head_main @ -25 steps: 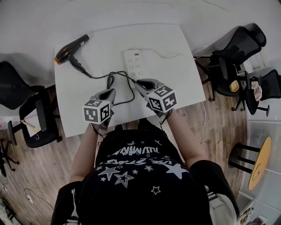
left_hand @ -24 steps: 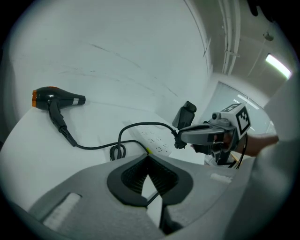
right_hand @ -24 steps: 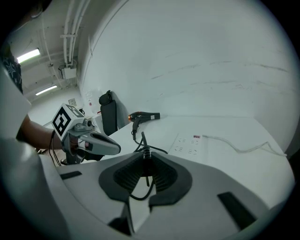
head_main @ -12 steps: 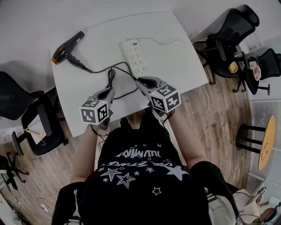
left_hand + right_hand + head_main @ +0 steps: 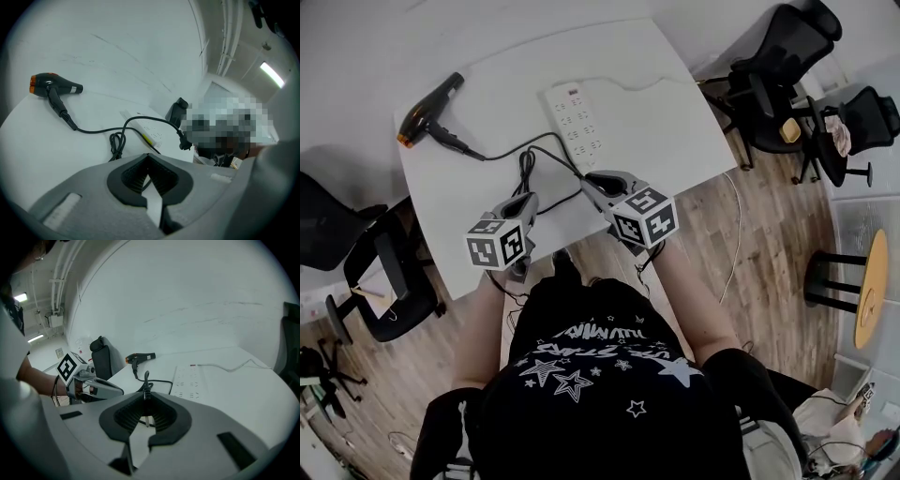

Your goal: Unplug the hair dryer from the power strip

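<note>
A black hair dryer [image 5: 427, 114] with an orange nozzle lies at the white table's far left corner. Its black cord [image 5: 525, 167] loops across the table to my right gripper [image 5: 591, 178]. The white power strip [image 5: 577, 127] lies just beyond that gripper. In the right gripper view the plug [image 5: 146, 380] stands between the closing jaws, pinched by the pads and clear of the power strip [image 5: 190, 380]. The left gripper view shows the plug [image 5: 183, 140] raised off the strip [image 5: 147, 133]. My left gripper [image 5: 525, 200] hovers near the table's front edge, shut on nothing.
The white table [image 5: 675, 122] ends close in front of both grippers. Black office chairs [image 5: 778, 66] stand to the right, another chair [image 5: 356, 253] at the left. A thin white lead [image 5: 647, 84] runs from the strip toward the right edge.
Both grippers have drawn back a little toward the table's near edge, the right one with the plug between its jaws. The head view has shifted.
</note>
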